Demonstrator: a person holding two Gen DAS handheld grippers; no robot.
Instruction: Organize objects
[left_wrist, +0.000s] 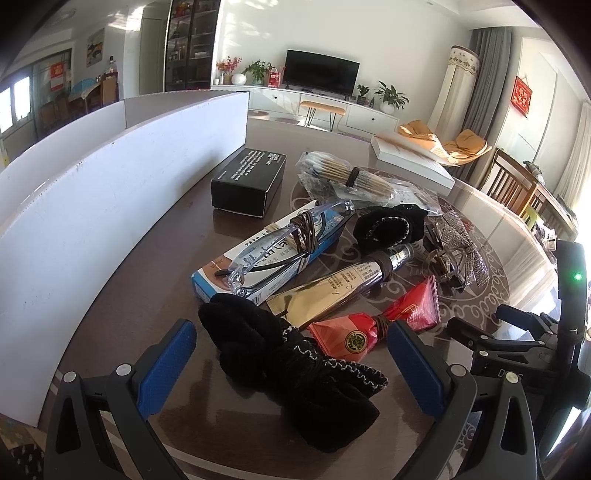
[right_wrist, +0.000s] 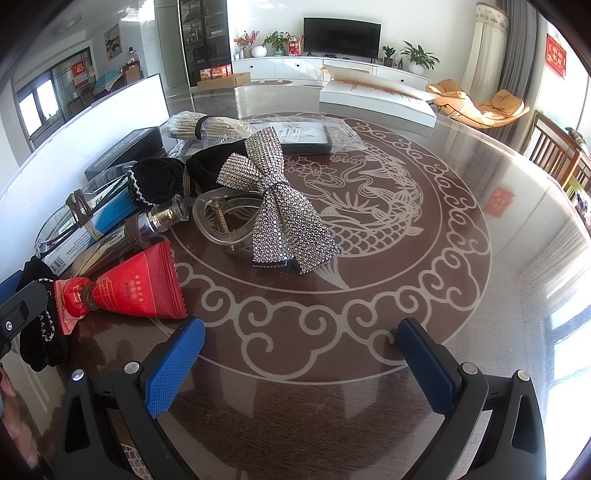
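The black velvet scrunchie with white stitched trim (left_wrist: 295, 373) lies on your desk (right_wrist: 369, 406) between your left gripper's (left_wrist: 291, 363) wide-spread fingers, its near end cut off below; your right gripper (right_wrist: 301, 354) gapes empty.

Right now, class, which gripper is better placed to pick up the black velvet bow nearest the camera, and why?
Left. The left gripper is open with the black velvet bow between its fingers; the right gripper hangs open over bare table.
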